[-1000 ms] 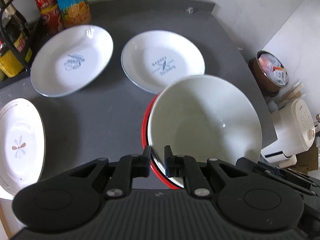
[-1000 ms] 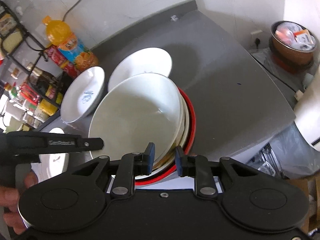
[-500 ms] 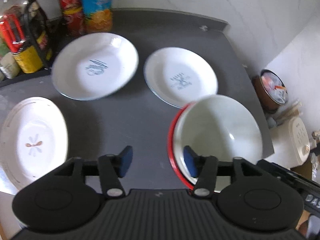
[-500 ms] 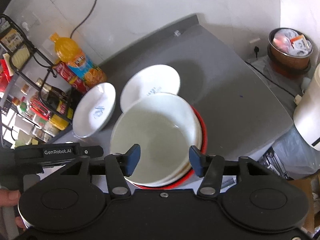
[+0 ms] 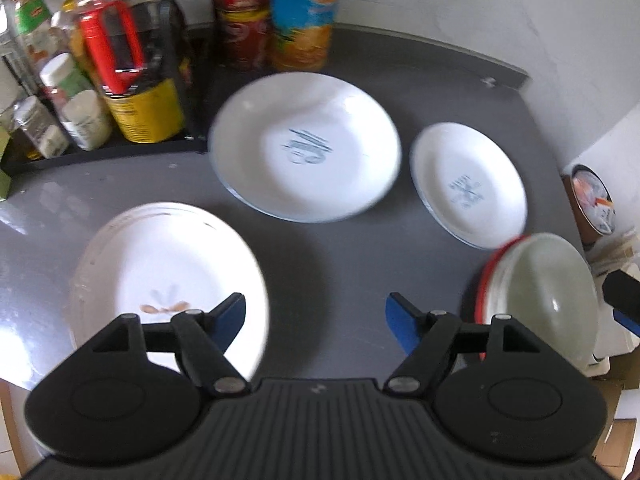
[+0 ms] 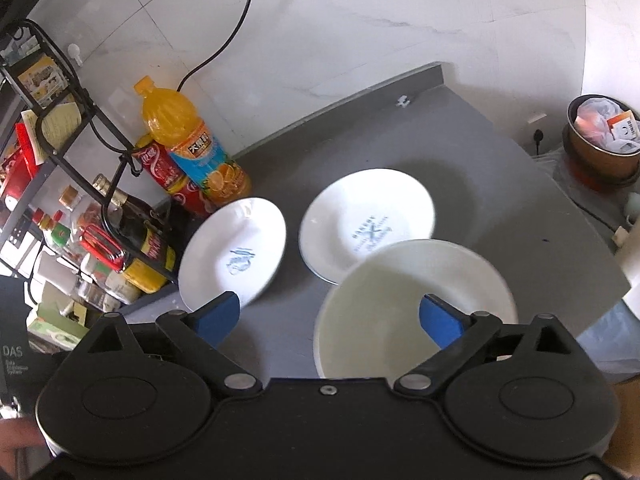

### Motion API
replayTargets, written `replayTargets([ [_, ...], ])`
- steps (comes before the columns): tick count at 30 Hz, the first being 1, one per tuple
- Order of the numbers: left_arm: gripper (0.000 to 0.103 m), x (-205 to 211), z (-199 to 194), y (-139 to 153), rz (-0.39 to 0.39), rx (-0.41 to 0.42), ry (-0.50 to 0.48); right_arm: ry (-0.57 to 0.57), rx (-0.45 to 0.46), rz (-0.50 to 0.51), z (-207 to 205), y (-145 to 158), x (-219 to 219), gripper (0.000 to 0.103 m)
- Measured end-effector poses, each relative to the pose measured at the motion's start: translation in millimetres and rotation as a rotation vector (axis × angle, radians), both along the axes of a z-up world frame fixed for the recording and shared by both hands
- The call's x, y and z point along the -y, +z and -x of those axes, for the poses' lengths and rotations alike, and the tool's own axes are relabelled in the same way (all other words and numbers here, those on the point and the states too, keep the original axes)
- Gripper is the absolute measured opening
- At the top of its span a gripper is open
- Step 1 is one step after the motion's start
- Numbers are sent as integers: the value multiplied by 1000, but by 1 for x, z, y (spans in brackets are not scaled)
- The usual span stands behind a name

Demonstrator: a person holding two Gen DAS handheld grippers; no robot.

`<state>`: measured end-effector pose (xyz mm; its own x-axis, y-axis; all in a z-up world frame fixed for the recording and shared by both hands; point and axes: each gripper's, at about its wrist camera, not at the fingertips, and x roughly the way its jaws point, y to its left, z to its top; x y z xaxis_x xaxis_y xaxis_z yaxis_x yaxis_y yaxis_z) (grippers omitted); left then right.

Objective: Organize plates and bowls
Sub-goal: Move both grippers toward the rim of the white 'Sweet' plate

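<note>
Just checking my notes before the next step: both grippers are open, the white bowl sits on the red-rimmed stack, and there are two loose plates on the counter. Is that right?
Not quite. The left wrist view shows three loose plates: the flower plate, the large logo plate and the small logo plate. The rest holds: left gripper and right gripper are open, white bowl on the red-rimmed stack.

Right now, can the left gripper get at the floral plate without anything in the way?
Probably yes. The left gripper is open and holds nothing, and the floral plate lies alone on the grey counter just ahead to its left, with nothing between them.
</note>
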<state>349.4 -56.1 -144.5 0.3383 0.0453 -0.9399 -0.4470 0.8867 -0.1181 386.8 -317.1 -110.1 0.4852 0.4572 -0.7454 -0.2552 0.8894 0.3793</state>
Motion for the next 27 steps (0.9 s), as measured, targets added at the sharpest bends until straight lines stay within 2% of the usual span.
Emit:
replayTargets([
  [6, 76, -36, 7, -1, -1, -15, -6, -4, -12, -29, 0, 3, -36, 100],
  [10, 76, -51, 11, -5, 4, -37, -27, 32, -21, -19, 0, 4, -60, 101],
  [20, 76, -84, 28, -13, 3, -61, -40, 166, -49, 83, 6, -7, -107, 101],
  [27, 76, -109, 39, -12, -7, -71, -22, 236, -22, 155, 13, -18, -129, 101],
])
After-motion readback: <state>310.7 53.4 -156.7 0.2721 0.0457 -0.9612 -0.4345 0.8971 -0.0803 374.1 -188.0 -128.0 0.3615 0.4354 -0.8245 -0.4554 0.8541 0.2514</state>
